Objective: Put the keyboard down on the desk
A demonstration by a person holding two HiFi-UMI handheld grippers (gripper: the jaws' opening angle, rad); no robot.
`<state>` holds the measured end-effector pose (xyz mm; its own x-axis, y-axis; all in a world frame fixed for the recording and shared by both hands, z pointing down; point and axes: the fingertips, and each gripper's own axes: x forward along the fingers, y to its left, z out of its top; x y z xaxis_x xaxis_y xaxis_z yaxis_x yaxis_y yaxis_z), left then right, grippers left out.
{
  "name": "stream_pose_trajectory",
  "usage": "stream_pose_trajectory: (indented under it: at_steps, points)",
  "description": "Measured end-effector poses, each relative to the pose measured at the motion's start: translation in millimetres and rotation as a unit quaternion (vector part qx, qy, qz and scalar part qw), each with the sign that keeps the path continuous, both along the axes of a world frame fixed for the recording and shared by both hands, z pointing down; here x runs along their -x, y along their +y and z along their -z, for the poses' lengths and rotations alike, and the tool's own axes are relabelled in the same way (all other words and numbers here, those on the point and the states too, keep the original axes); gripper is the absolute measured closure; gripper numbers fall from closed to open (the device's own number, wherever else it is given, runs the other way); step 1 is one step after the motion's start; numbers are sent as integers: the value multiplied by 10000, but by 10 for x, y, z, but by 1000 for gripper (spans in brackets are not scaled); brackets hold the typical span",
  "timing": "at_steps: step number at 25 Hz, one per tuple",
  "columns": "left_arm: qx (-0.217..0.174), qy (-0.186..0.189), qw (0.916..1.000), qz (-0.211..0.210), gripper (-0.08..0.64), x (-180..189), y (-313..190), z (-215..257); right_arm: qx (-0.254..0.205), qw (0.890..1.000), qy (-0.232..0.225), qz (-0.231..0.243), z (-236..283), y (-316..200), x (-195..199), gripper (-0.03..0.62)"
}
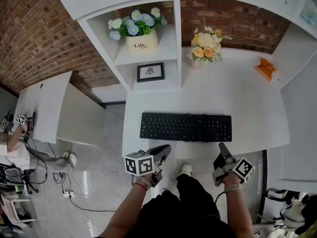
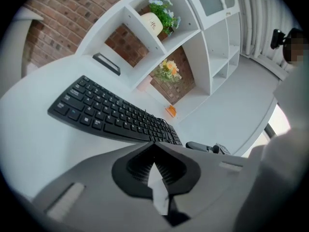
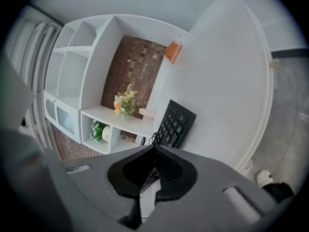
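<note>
Left gripper (image 1: 163,151) is hovering at the near edge of the desk (image 1: 247,98), its jaws pressed together on nothing, since the keyboard (image 1: 185,127) is already lying flat mid-desk just beyond. Right gripper (image 1: 223,150) is likewise sitting closed and empty, clear of the keyboard, so the placing looks finished.

The cream flower pot (image 1: 142,41), on a shelf beyond the left end of the keyboard (image 1: 185,127), bore the word "Life" in dark script, with a smaller line beneath that seemed to repeat it. The framed picture (image 1: 150,72), nearer the keyboard, showed a dark emblem too small to read. The keyboard's key legends were illegible.
</note>
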<state>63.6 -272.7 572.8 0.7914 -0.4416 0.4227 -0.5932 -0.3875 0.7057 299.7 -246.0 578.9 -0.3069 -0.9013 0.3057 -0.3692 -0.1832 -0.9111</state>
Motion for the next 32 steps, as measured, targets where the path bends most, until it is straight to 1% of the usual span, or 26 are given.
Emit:
stream_pose_trajectory:
  at_steps: [2, 4, 5, 6, 7, 9, 11, 13, 14, 16, 18, 21, 23, 25, 29, 32]
  points:
    - [-196, 60, 9998, 14, 563, 58, 35, 39, -517, 9971, 522, 182, 196, -19, 49, 595]
    - [-415, 8, 9991, 12, 564, 136, 59, 67, -1083, 9884, 964, 456, 418, -50, 161, 595]
    - [-537, -64, 9985, 31, 563, 191, 59, 85, -1212, 9836, 1217, 550, 483, -40, 196, 595]
    - [-659, -134, 9977, 67, 563, 252, 55, 108, -1230, 9786, 1534, 606, 513, -10, 206, 595]
    - [-787, -192, 9966, 118, 563, 316, 47, 141, -1239, 9713, 1916, 671, 537, 26, 207, 595]
    - [-1088, -282, 9934, 248, 563, 447, 23, 236, -1361, 9487, 2715, 876, 595, 89, 222, 595]
    - [-1444, -341, 9882, 381, 563, 570, 4, 353, -1528, 9232, 3364, 1059, 681, 143, 257, 595]
    - [-1839, -405, 9807, 527, 563, 695, -3, 468, -1697, 9011, 3828, 1127, 780, 195, 284, 595]
    - [-2009, -443, 9768, 601, 563, 758, 3, 517, -1785, 8918, 4004, 1123, 836, 223, 295, 595]
    - [-2275, -486, 9698, 738, 563, 865, 34, 616, -1956, 8768, 4260, 1069, 956, 291, 311, 595]
    - [-2522, -513, 9625, 854, 563, 945, 87, 734, -2119, 8647, 4445, 995, 1095, 375, 335, 594]
    - [-2832, -601, 9520, 995, 563, 1049, 187, 876, -2259, 8490, 4679, 956, 1263, 512, 409, 595]
    - [-2945, -588, 9478, 1076, 563, 1108, 251, 942, -2314, 8406, 4805, 950, 1312, 595, 452, 594]
    - [-2993, -537, 9460, 1129, 563, 1159, 320, 986, -2343, 8367, 4866, 910, 1351, 682, 493, 594]
    - [-3031, -475, 9444, 1183, 563, 1259, 465, 1058, -2344, 8338, 4925, 850, 1402, 863, 593, 595]
    - [-3136, -437, 9411, 1183, 563, 1292, 572, 1121, -2355, 8304, 4978, 847, 1410, 989, 645, 594]
